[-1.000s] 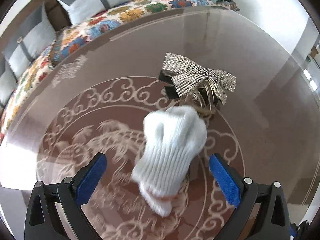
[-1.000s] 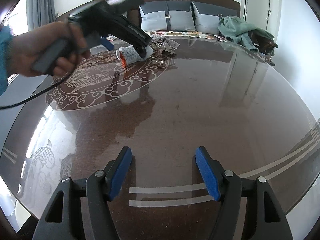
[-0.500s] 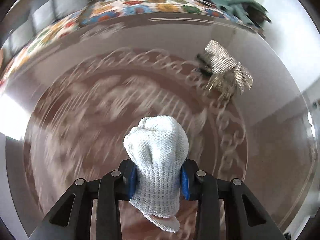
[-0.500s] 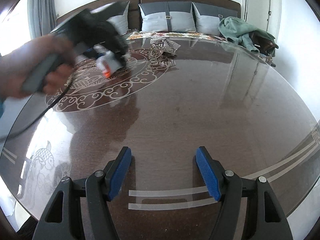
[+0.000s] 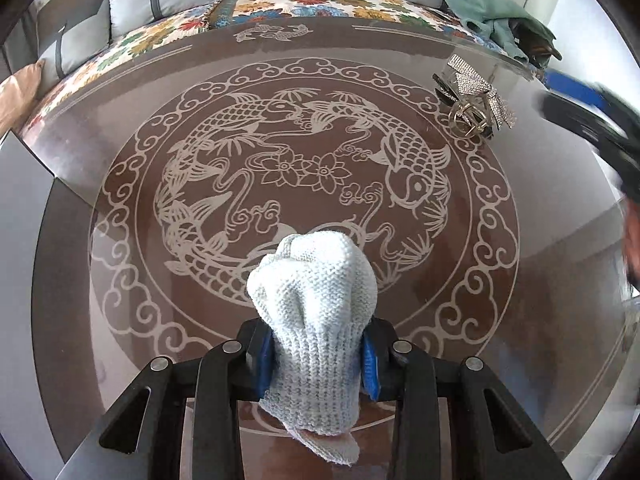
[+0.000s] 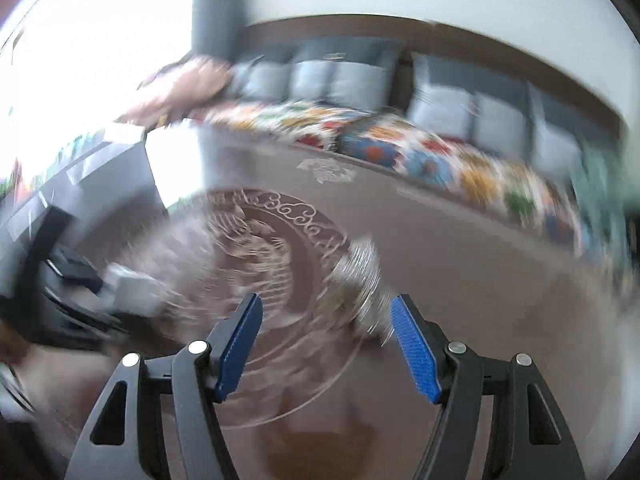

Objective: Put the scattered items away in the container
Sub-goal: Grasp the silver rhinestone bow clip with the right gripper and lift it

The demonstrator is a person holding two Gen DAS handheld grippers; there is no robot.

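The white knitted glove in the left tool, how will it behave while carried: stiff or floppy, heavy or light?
Probably floppy: the white knitted glove bulges above the left tool and its cuff hangs limp below. Likely light for its size, being loose knit. It seems unlikely to slip, since the blue pads pinch the yarn on both sides.

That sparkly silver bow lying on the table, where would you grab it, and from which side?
Probably at the narrow knot of the silver bow, where the two loops pinch together. It lies flat over a gold ring, so come from above, fingers straddling the knot across the loops. The right hand-held gripper is open and pointed toward it; the left hand-held gripper holds the white knitted glove.
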